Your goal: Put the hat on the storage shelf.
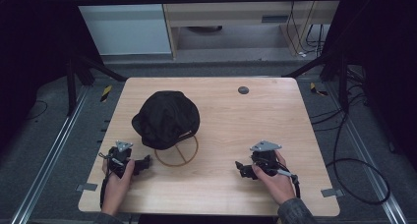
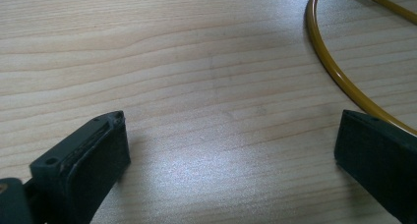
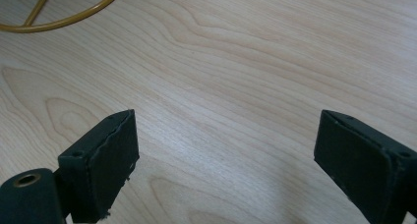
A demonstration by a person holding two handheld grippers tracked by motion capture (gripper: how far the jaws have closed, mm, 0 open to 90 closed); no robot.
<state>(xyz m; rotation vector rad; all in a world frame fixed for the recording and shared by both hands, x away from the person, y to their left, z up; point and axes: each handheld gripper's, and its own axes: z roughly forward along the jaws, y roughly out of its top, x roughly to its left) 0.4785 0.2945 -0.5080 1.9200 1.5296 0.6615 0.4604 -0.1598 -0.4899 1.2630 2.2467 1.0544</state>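
Note:
A black cap (image 1: 166, 118) sits on a round yellow wire stand (image 1: 177, 154) left of the table's middle. The stand's ring (image 2: 339, 76) curves past the upper right of the left gripper view, and its ring (image 3: 64, 20) crosses the top left of the right gripper view. My left gripper (image 1: 146, 162) lies low at the front left, just left of the ring, jaws wide apart over bare wood (image 2: 216, 116). At the front right my right gripper (image 1: 239, 168) points left toward the stand, open (image 3: 223, 150), nothing between its jaws.
The wooden table (image 1: 255, 116) has a small dark round disc (image 1: 243, 90) near its back edge. Cables (image 1: 354, 170) trail on the floor to the right. Black frame legs (image 1: 81, 69) stand behind the table's corners.

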